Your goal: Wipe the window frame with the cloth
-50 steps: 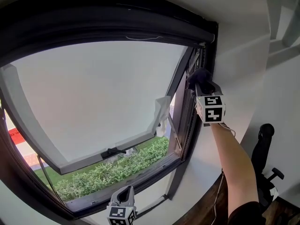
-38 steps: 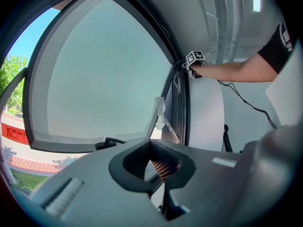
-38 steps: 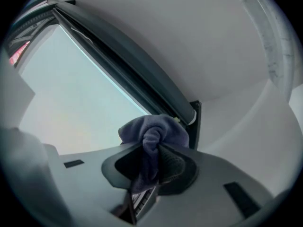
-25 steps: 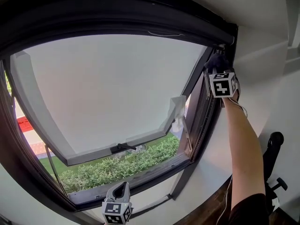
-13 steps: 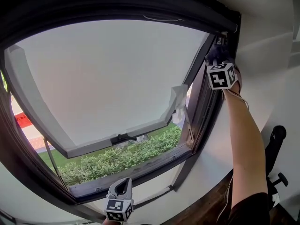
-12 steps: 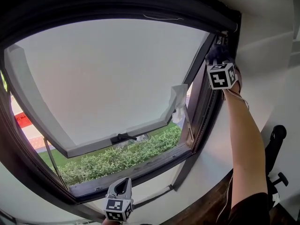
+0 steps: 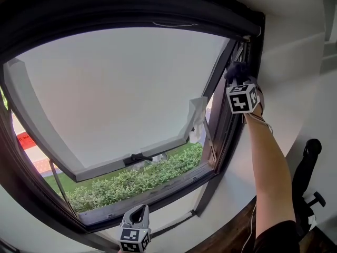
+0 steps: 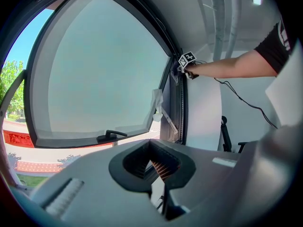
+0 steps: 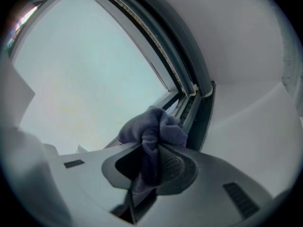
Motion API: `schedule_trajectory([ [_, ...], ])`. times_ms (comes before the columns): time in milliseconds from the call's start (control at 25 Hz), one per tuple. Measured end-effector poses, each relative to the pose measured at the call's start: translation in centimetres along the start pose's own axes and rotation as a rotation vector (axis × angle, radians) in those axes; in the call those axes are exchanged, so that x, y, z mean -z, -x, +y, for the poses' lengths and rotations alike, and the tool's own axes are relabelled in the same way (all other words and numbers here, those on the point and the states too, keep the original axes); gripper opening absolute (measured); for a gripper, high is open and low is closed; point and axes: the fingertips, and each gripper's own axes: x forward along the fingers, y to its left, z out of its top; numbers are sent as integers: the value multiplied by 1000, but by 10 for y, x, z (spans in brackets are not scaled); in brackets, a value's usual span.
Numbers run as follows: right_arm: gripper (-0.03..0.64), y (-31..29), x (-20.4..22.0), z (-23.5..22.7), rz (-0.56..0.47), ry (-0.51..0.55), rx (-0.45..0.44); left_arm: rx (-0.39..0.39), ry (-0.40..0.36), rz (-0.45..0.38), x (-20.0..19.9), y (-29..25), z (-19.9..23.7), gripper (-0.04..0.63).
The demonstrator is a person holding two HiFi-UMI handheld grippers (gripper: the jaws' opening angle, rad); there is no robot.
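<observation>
The dark window frame point(image 7: 231, 125) surrounds a sash swung open outward. High on the frame's right side, just below the top corner, my right gripper point(image 7: 238, 80) is shut on a dark purple cloth point(image 7: 237, 70), and the cloth presses on the frame. In the right gripper view the bunched cloth point(image 9: 151, 129) bulges out of the gripper point(image 9: 151, 150) against the frame channel point(image 9: 189, 103). My left gripper point(image 7: 138, 215) hangs low below the sill, shut and holding nothing. From the left gripper view, that gripper point(image 8: 154, 167) points at the window, and the right gripper point(image 8: 186, 60) is seen far off.
The sash handle point(image 7: 138, 158) sits on its lower rail, and a white scrap point(image 7: 197, 115) hangs at its right corner. A hedge point(image 7: 131, 183) lies outside below. White wall point(image 7: 295, 62) flanks the frame on the right, with a black office chair point(image 7: 305, 162) beneath.
My right gripper rose with the cloth along the frame's right side to the top corner, then slid down a little in the last half second. The left gripper stayed low.
</observation>
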Motion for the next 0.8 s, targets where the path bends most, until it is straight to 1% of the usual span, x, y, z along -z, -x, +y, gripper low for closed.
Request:
schedule_trajectory([
  [160, 75, 3, 12, 9, 20, 9, -16, -1, 3, 11, 5, 2, -2, 8],
  [400, 75, 8, 32, 28, 55, 36, -50, 38, 1, 44, 11, 2, -18, 8],
  [600, 75, 12, 48, 42, 75, 61, -86, 61, 2, 54, 14, 0, -28, 8],
  [800, 75, 18, 68, 60, 93, 89, -134, 67, -31, 51, 28, -5, -24, 8],
])
